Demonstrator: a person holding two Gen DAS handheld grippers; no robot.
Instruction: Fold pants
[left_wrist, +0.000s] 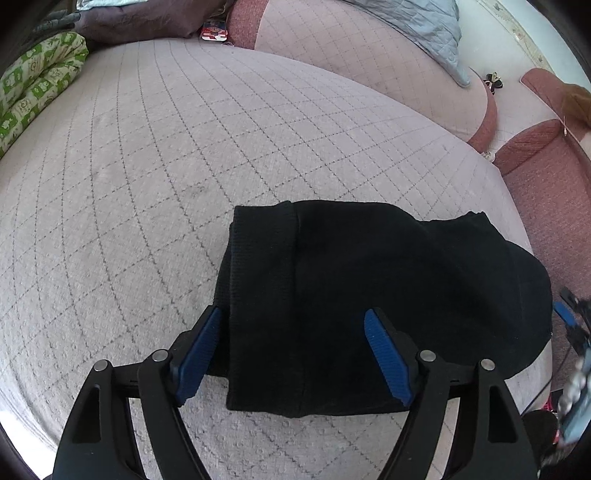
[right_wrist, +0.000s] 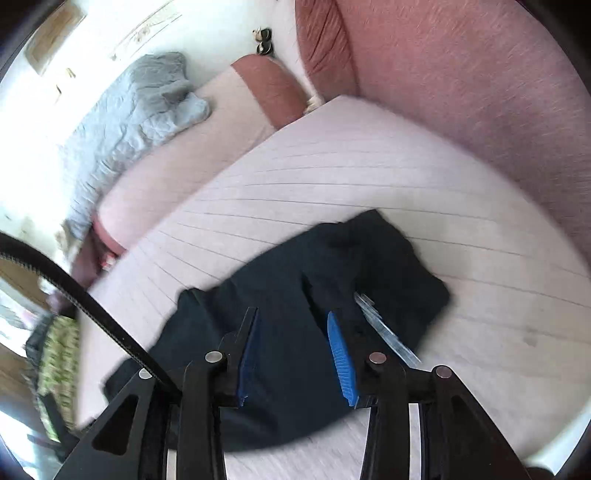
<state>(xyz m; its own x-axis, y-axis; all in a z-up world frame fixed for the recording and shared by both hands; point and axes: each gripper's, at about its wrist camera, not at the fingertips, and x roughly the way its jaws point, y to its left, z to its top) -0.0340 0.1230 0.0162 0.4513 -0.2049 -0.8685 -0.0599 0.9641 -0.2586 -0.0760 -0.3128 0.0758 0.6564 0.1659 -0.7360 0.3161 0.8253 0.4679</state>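
A pair of black pants (left_wrist: 369, 295) lies folded into a compact bundle on the near part of a pale quilted mattress (left_wrist: 147, 184), close to its right edge. The left hand-held gripper (left_wrist: 291, 332) is angled down over the bundle's near left corner, its blue-padded fingers (left_wrist: 388, 358) spread wide apart and holding nothing; the left finger sits just beside the fabric's left edge, the right one above the cloth. The right hand-held gripper (right_wrist: 291, 339) points down at the pants (right_wrist: 295, 314) from the right side, its blue pads (right_wrist: 341, 360) also apart with dark fabric showing between them; motion blur makes it hard to say whether they touch the cloth. A green patterned cushion (left_wrist: 33, 92) rests at the far left, and a grey quilted blanket (right_wrist: 129, 122) lies on the neighbouring pink seat.
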